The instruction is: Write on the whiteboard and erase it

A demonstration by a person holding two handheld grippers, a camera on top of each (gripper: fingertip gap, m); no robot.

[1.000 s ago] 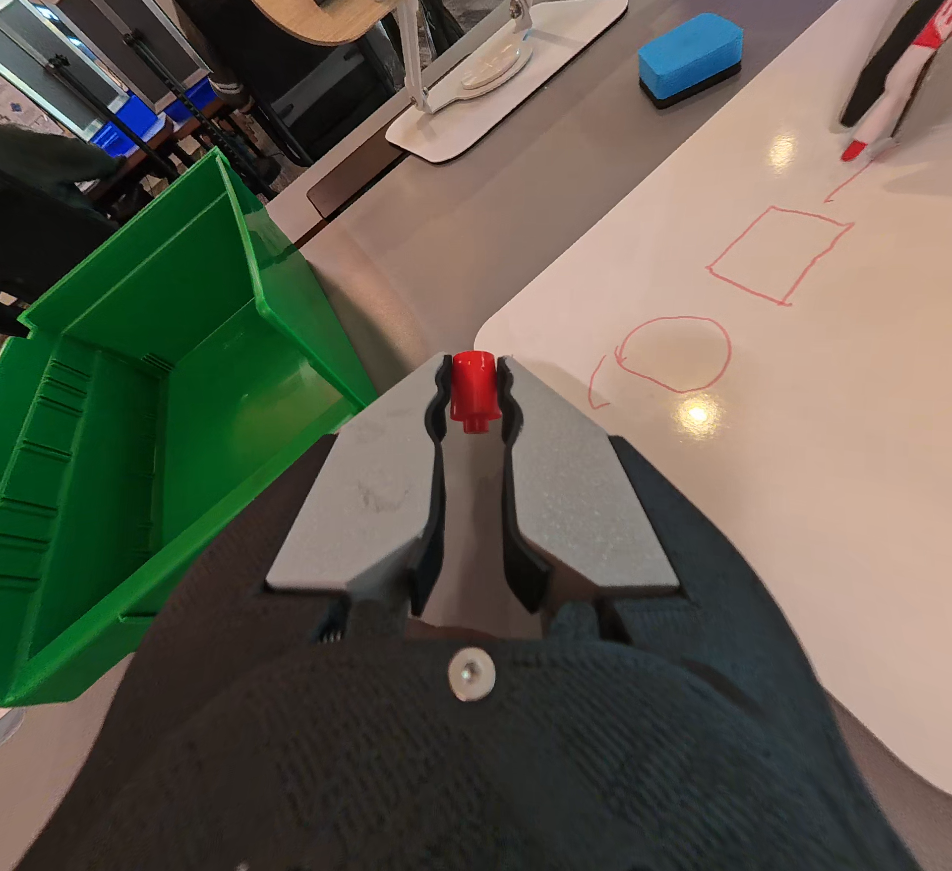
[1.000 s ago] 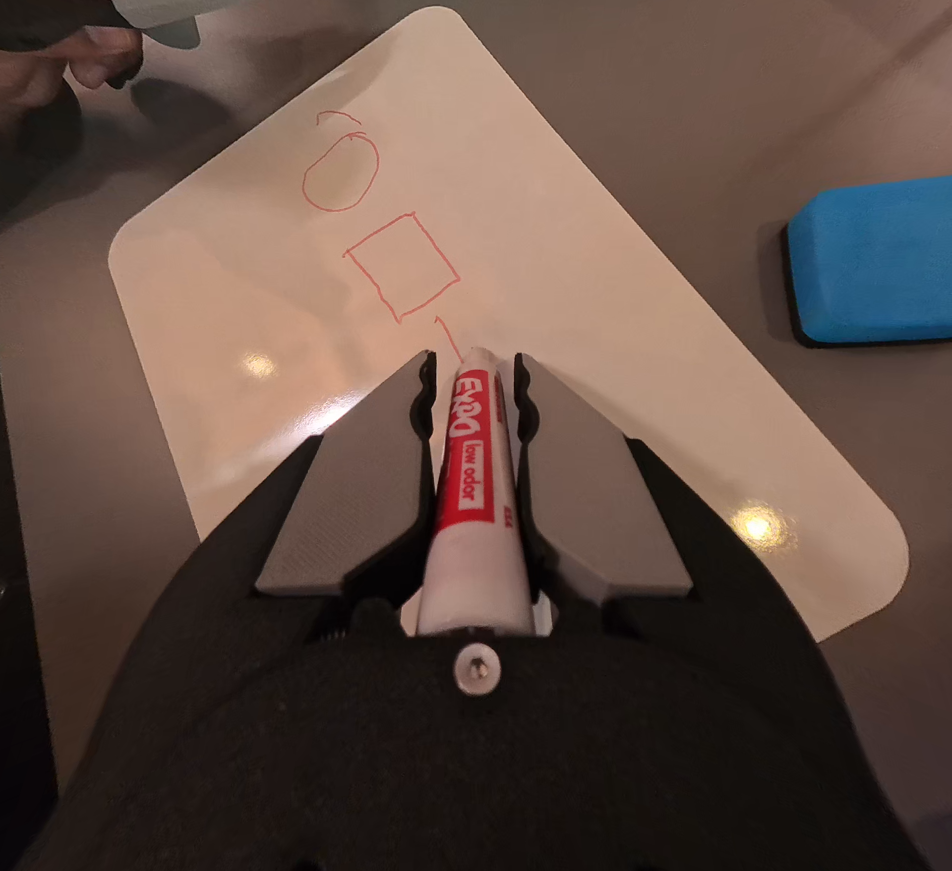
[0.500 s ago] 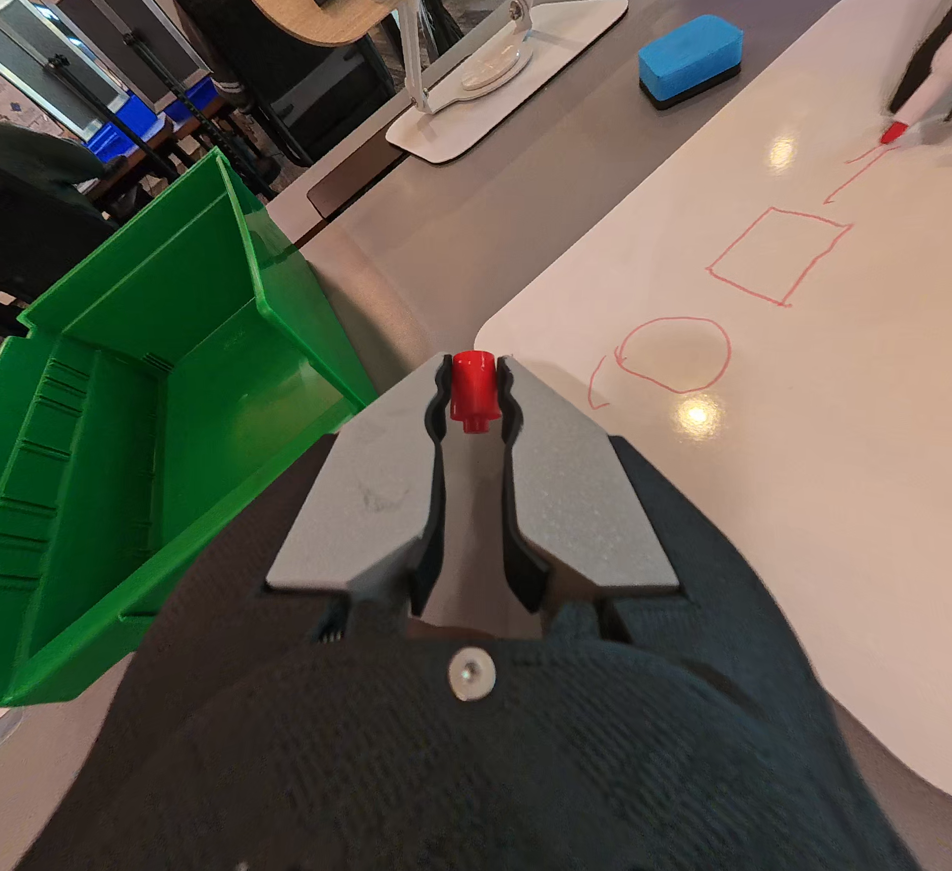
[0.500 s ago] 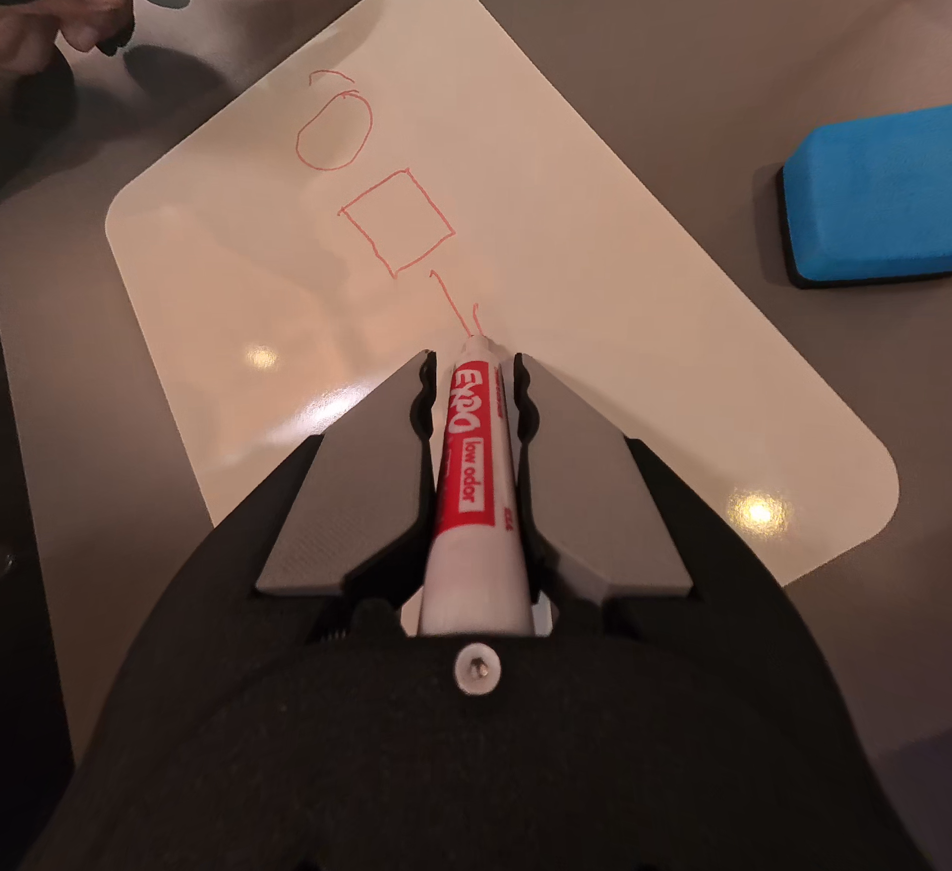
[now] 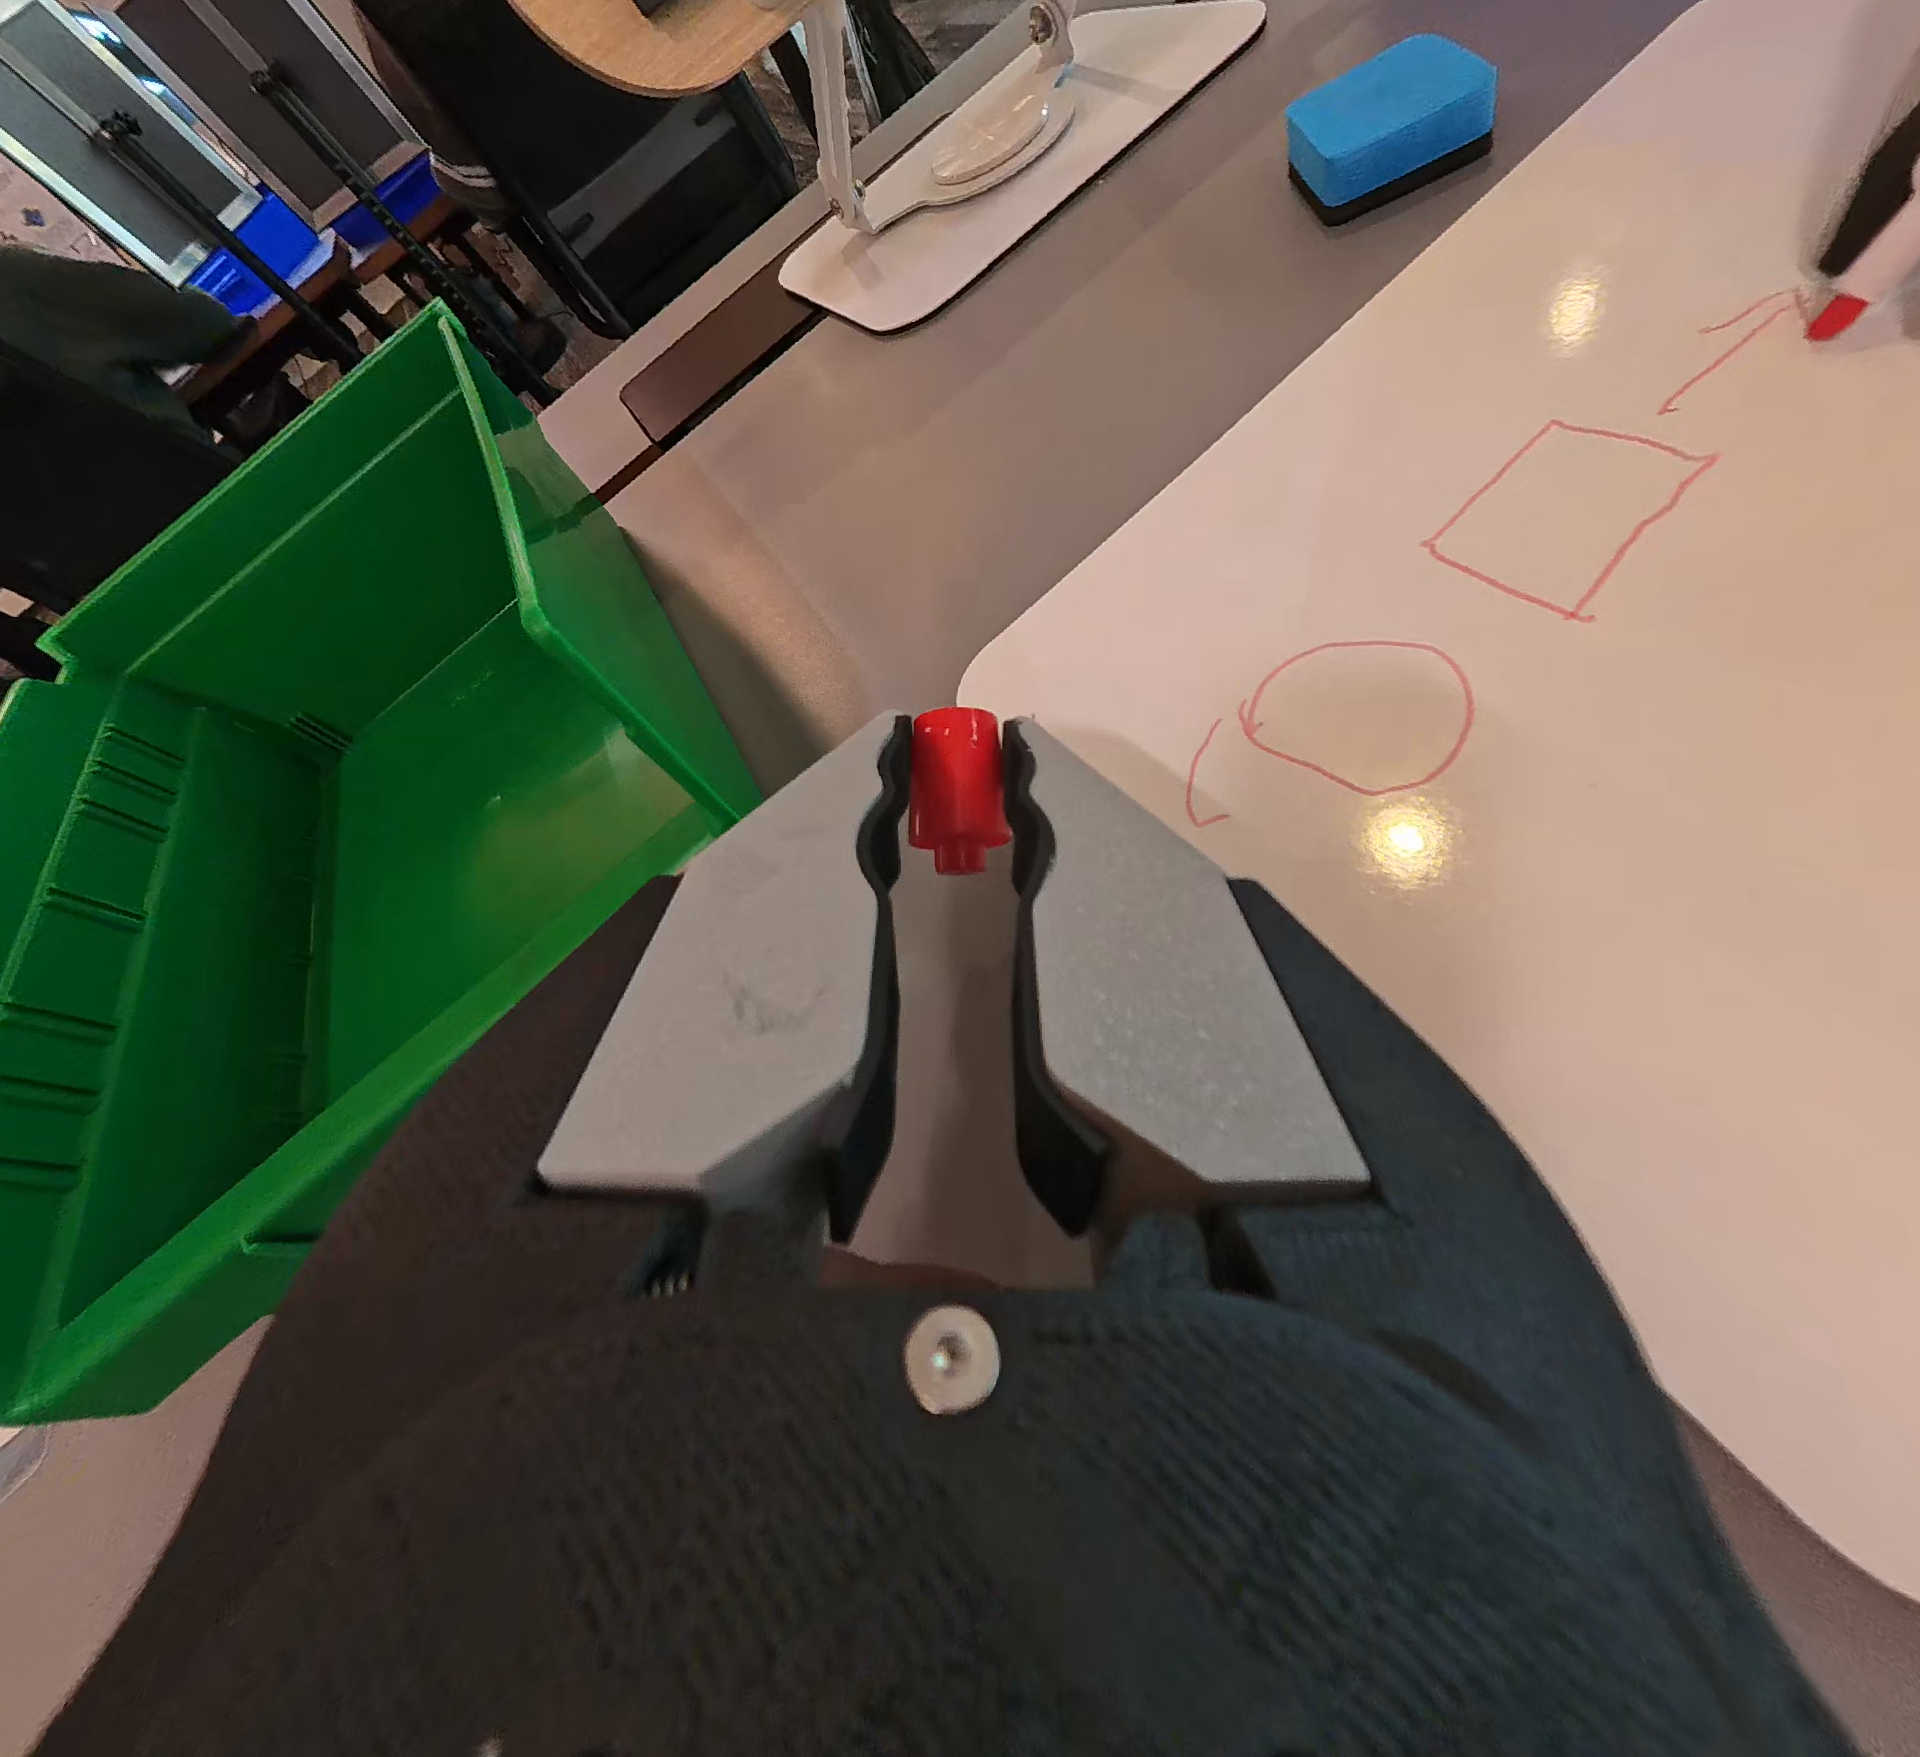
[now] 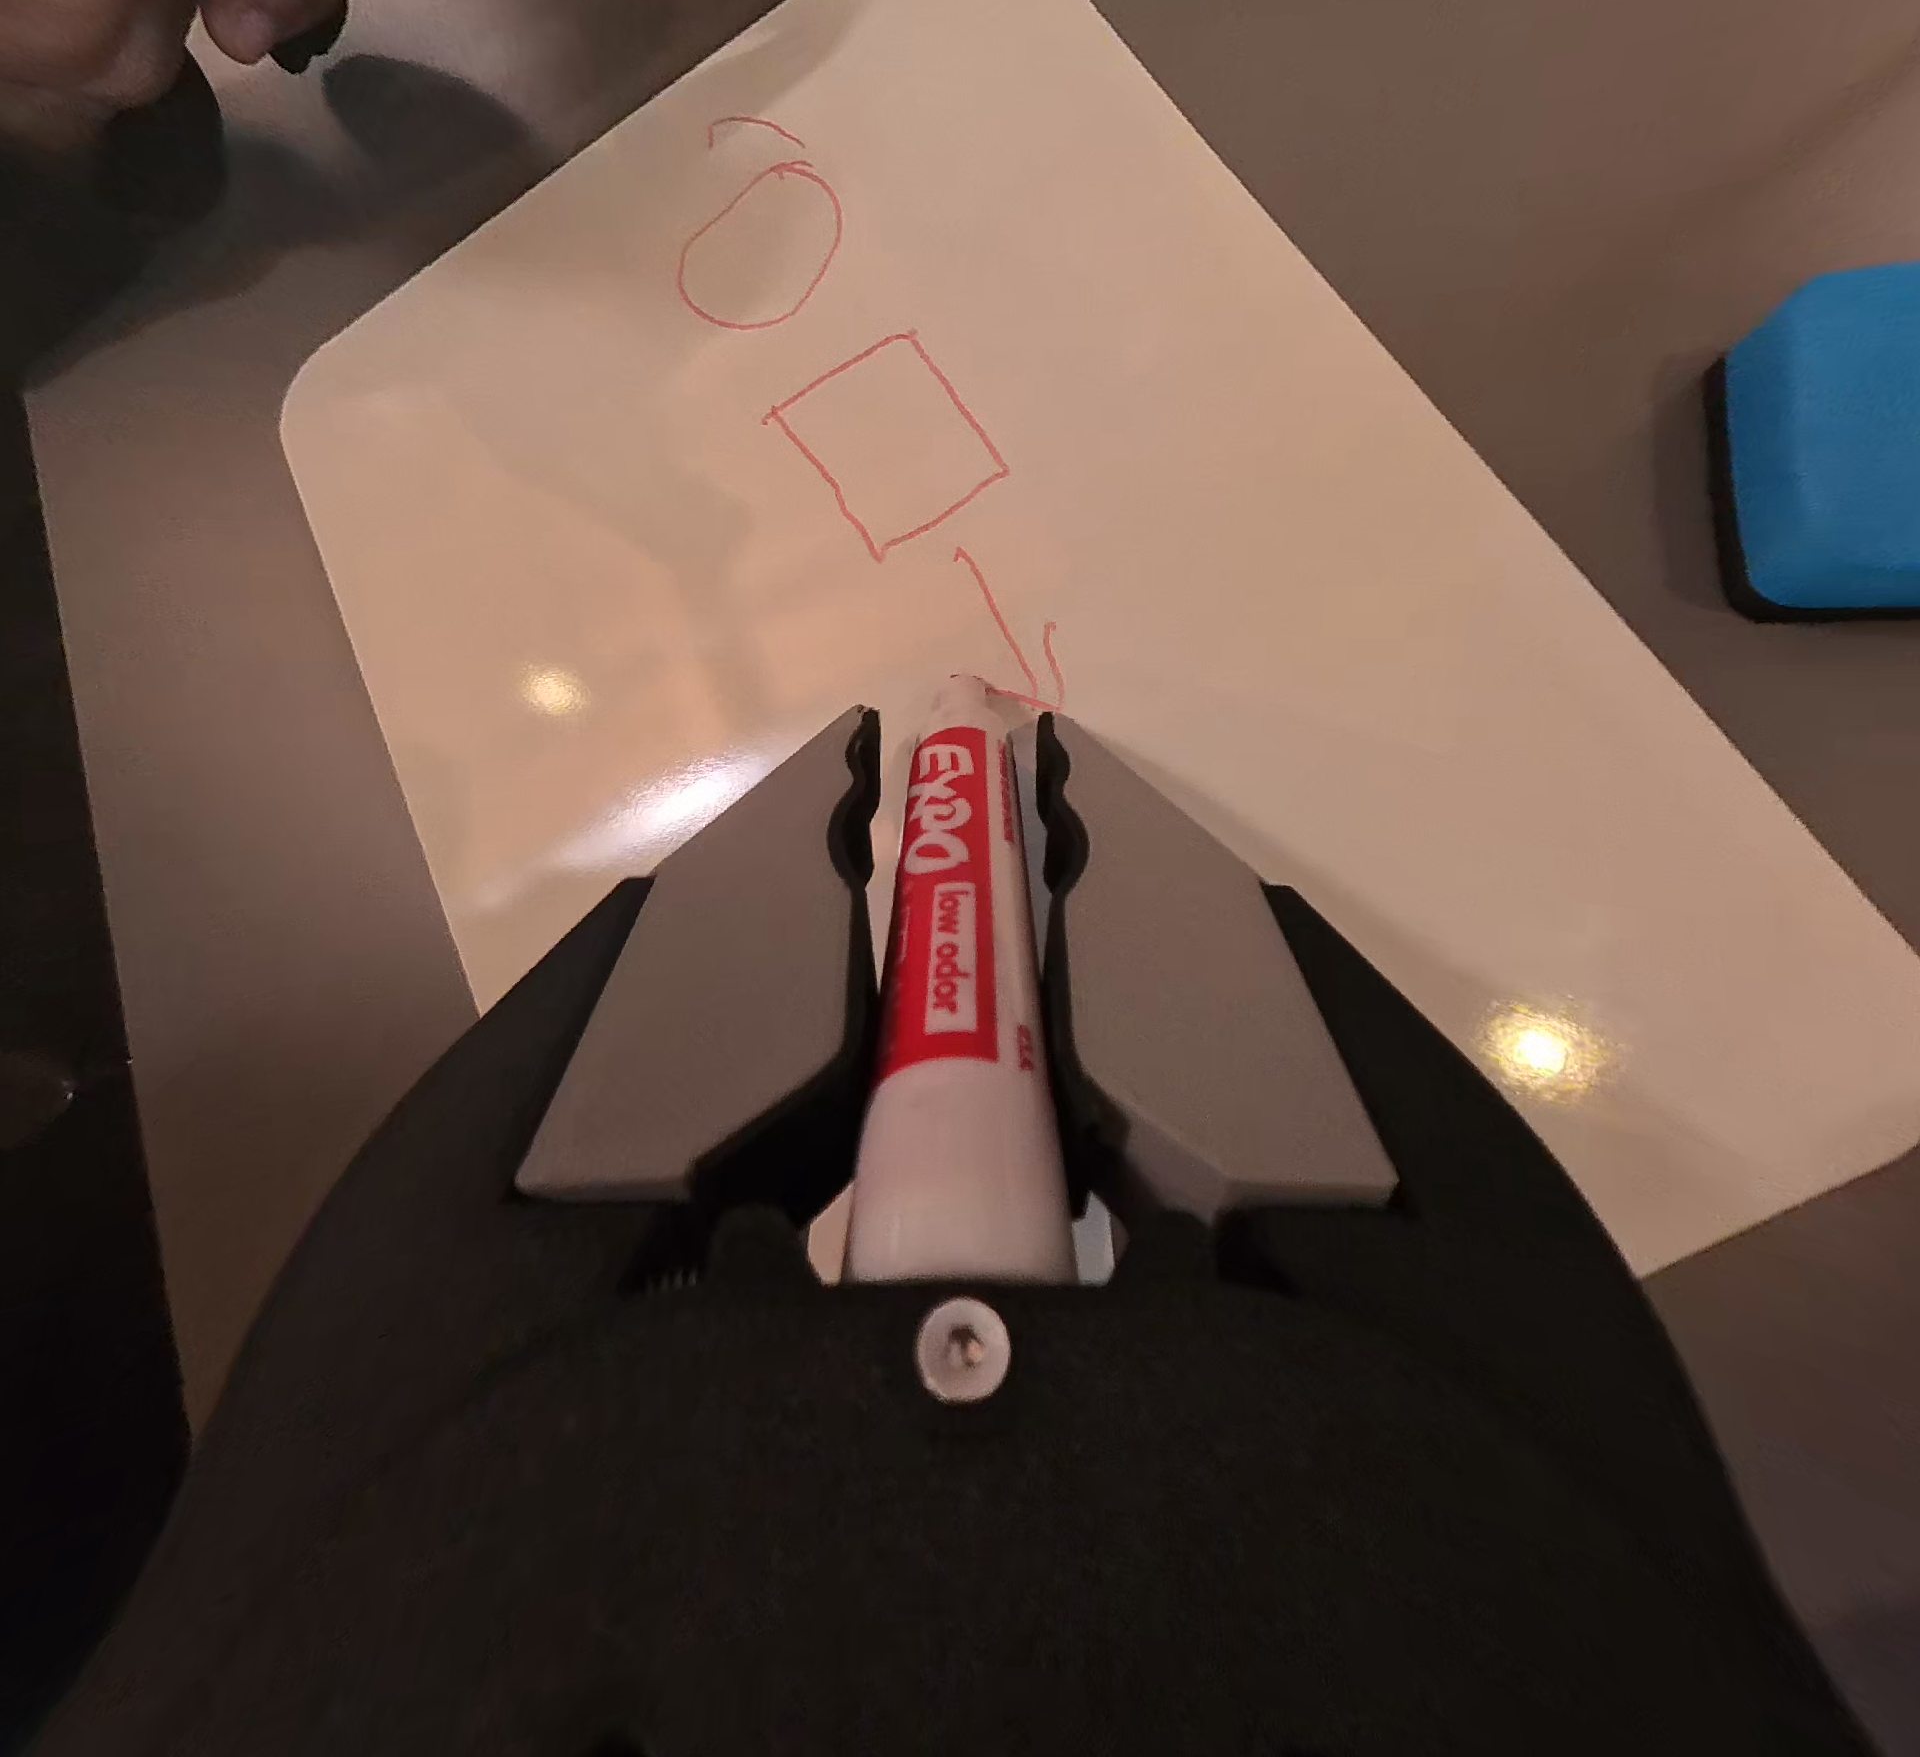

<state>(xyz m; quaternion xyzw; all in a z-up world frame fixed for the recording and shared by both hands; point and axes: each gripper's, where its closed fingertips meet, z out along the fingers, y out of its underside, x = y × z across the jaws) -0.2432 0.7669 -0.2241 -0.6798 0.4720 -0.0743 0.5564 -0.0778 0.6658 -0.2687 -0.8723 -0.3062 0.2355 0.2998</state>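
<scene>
Two tools work: right tool (image 6: 951, 720) grips a red marker (image 6: 961, 959), drawing a third shape on the whiteboard (image 6: 1195, 377); left tool (image 5: 956, 751) pinches its cap (image 5: 958, 777). Next: finish the outline.

Office or lab: grey desk (image 5: 1039, 336), white desk lamp (image 5: 997, 97), partition screens (image 5: 156, 138), storage bins (image 5: 249, 232).

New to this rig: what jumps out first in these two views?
The red marker clamped in the right gripper, its tip on the whiteboard beside a half-drawn red shape, with a drawn square and circle beyond. Next, the red marker cap pinched at the tips of the left gripper, the bright green bin to its left and the blue eraser off the board's far edge.
</scene>
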